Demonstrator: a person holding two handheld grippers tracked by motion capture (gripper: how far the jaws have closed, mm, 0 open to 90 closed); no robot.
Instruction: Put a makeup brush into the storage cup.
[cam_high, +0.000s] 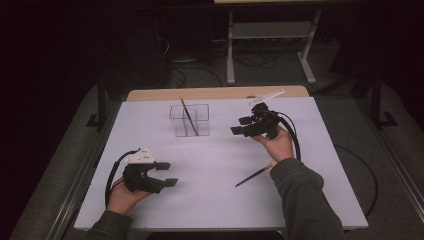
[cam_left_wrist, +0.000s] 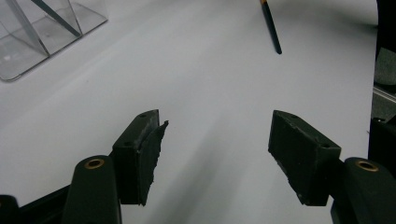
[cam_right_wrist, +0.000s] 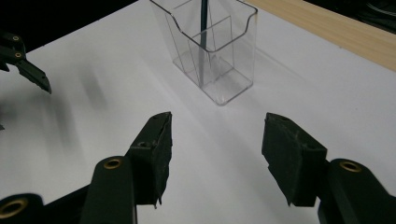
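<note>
- Clear plastic holder (cam_high: 189, 120) already has one pencil (cam_high: 188, 116) standing in it.
- Second pencil (cam_high: 255, 174) lies flat on the white table (cam_high: 210, 165), near the right wrist, yet to be picked up.
- Left gripper (cam_high: 168, 173) and right gripper (cam_high: 241, 125): jaws apart, empty.

Dark pencil (cam_high: 189, 118) leaning in clear holder (cam_high: 189, 120); another (cam_high: 255, 174) flat on table.

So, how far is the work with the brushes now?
One brush already stands tilted in the clear holder. Nothing is in hand: the right gripper hovers right of the holder, jaws open and empty, and the left gripper is open too. The second brush lies on the white table, not yet picked up.
</note>
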